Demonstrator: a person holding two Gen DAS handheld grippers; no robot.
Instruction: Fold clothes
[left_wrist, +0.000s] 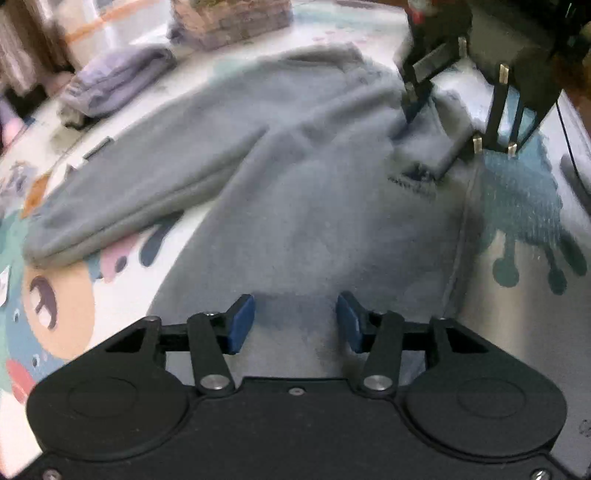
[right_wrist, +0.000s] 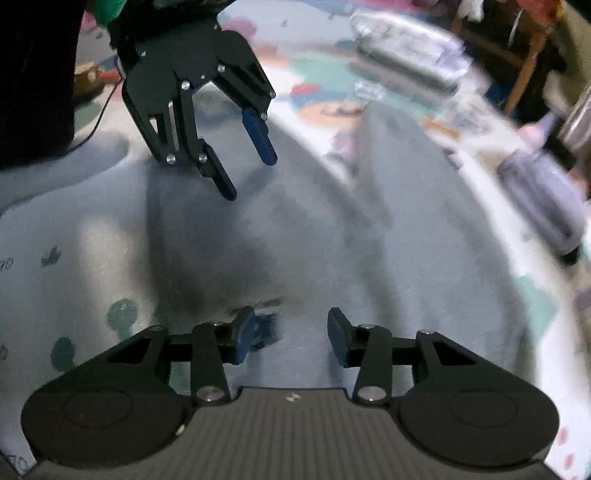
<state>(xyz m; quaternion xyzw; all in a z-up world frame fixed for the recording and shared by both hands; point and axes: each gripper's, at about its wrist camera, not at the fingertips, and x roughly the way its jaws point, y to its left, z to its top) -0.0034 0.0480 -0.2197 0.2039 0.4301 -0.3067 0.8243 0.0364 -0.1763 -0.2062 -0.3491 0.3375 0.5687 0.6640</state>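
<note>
Left tongs (left_wrist: 295, 321) parted over grey garment (left_wrist: 295, 206), folded purple pile (left_wrist: 114, 81) left view only

Hardly anything is showing that can be read. A small white double-arrow mark (right_wrist: 294, 398) is sitting on the ribbed grey housing (right_wrist: 295, 435) in the right wrist view. Faint dark handwriting (right_wrist: 6, 264), something like "90", is showing at the left edge on the pale play mat (right_wrist: 33, 295). Dark embroidery (left_wrist: 413, 179) on the grey sweatshirt (left_wrist: 295, 221) is staying too blurred to make out
</note>
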